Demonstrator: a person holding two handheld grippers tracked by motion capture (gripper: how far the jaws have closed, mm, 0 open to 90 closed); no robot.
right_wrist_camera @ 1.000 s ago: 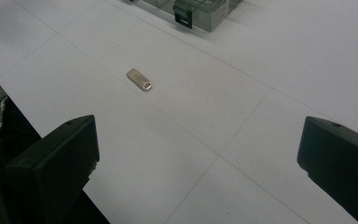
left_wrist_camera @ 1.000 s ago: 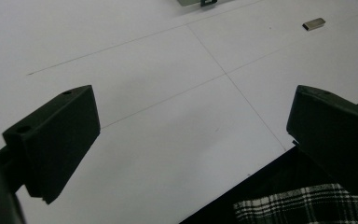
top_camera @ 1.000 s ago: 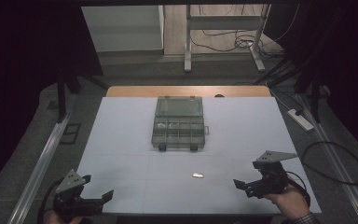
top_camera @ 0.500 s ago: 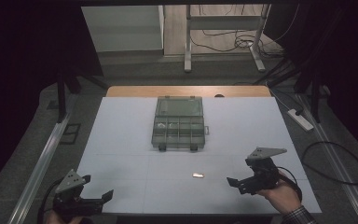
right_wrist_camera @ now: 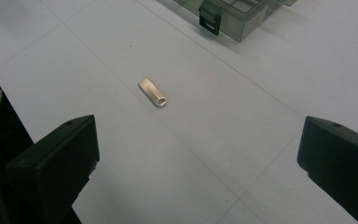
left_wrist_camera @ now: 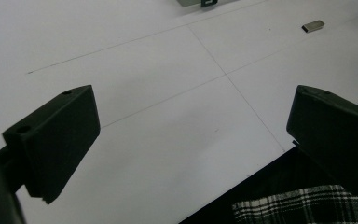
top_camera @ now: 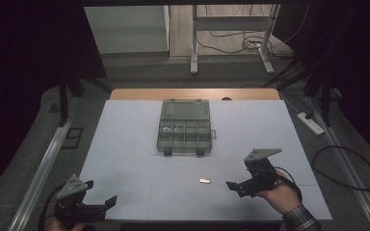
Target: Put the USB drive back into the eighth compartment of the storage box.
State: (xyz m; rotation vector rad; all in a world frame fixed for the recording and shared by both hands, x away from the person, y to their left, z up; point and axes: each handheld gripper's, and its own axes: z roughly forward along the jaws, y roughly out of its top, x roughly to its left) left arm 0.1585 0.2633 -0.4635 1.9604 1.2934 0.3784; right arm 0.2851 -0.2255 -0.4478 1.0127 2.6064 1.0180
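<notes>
Small gold metal piece (top_camera: 204, 181) lying flat on the white table (top_camera: 125, 144), near its front edge, in front of the clear compartment box (top_camera: 184, 126); just right of it, right gripper (top_camera: 235, 187), jaws wide apart, holding nothing; at front left, left gripper (top_camera: 107, 202), likewise wide open and empty.

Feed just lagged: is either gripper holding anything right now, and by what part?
Nothing is held. The left gripper and right gripper are both open and empty; the small metal piece lies loose on the table.
</notes>
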